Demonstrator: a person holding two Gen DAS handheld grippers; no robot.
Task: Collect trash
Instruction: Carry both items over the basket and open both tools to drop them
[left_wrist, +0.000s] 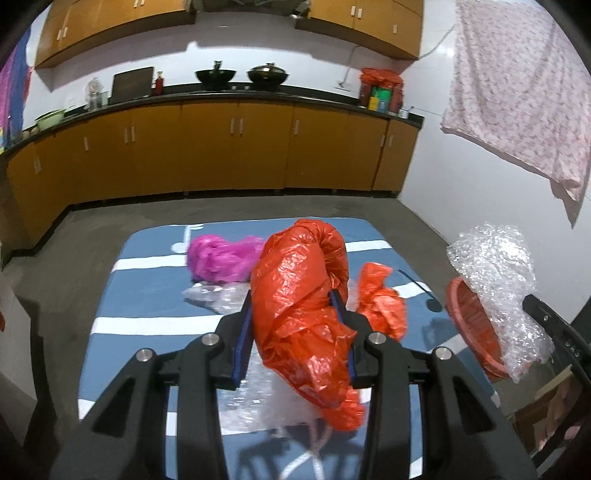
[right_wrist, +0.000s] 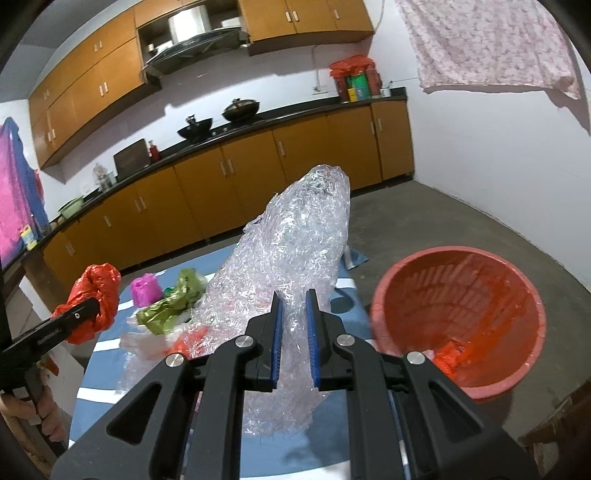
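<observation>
My left gripper (left_wrist: 293, 301) is shut on a crumpled orange plastic bag (left_wrist: 299, 291) and holds it above the blue table (left_wrist: 129, 291). It also shows at the left of the right wrist view (right_wrist: 96, 295). My right gripper (right_wrist: 293, 302) is shut on a wad of clear bubble wrap (right_wrist: 295, 243), held up just left of the red basket (right_wrist: 517, 354); the wrap also shows in the left wrist view (left_wrist: 498, 280). The basket (left_wrist: 469, 325) holds some orange plastic (right_wrist: 452, 356). On the table lie a pink bag (left_wrist: 218, 258), a smaller orange bag (left_wrist: 380, 299), a green wrapper (right_wrist: 170, 306) and clear plastic (left_wrist: 214, 295).
The blue cloth with white stripes covers the table, with grey concrete floor (left_wrist: 147, 214) around it. Orange kitchen cabinets (left_wrist: 221, 147) with a black counter run along the far wall. A flowered cloth (left_wrist: 517, 92) hangs at the upper right. A brown wooden piece (right_wrist: 554, 435) sits at the lower right.
</observation>
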